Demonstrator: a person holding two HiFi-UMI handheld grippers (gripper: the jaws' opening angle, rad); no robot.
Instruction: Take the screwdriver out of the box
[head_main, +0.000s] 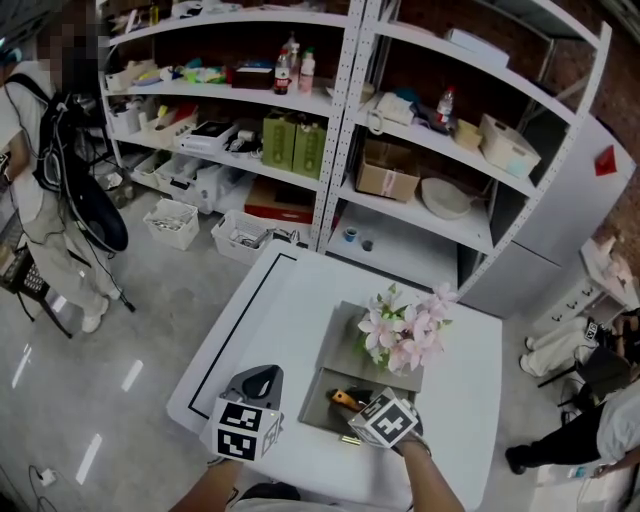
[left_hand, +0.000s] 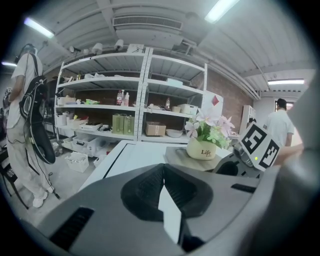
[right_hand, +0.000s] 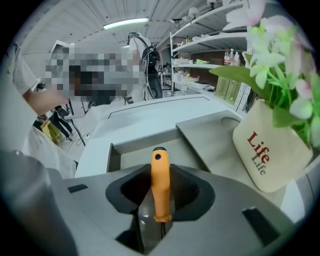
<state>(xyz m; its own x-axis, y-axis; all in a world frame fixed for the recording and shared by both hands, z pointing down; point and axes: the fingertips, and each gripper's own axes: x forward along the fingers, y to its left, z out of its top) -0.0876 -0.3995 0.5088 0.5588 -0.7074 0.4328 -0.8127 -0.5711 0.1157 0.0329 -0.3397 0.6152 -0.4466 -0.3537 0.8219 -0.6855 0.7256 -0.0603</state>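
Observation:
The screwdriver (right_hand: 160, 185) has an orange handle with a black end cap, and it points away from the camera in the right gripper view. My right gripper (right_hand: 160, 176) is shut on that handle over the open grey box (right_hand: 131, 150). In the head view the right gripper (head_main: 362, 408) reaches into the box (head_main: 314, 404) at the table's near edge, with the orange handle (head_main: 345, 398) just showing. My left gripper (head_main: 262, 382) hovers left of the box over the white table, its jaws (left_hand: 162, 176) shut on nothing.
A pot of pink flowers (head_main: 402, 336) marked "Life" stands on a grey board (head_main: 343, 340) right behind the box. The white table (head_main: 260, 330) has a black line along its left side. Shelving (head_main: 330, 120) stands beyond, and a person (head_main: 50, 200) is on the floor at far left.

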